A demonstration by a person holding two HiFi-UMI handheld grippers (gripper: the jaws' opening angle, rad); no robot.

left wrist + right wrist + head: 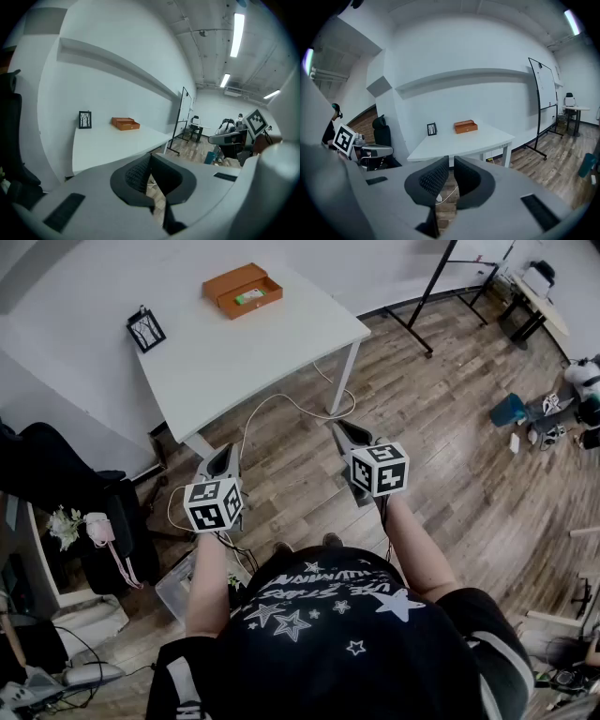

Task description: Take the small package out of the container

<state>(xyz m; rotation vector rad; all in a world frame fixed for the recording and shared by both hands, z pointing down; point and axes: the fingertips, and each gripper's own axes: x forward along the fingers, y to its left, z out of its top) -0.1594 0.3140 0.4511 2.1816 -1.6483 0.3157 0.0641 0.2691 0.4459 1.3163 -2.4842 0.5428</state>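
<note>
Package [249, 296] in container [223, 286] — head view only, left gripper [225, 452], right gripper [343, 429] closed, empty

Package [248, 296] in container [232, 280], on table [255, 354]

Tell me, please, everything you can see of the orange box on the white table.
The orange box is shallow and rectangular, cardboard or wood by its look, and open, with what seems its lid folded back toward the wall. It lies flat at the far end of the white table, right of a small black frame and apart from it. A small green package lies inside.
</note>
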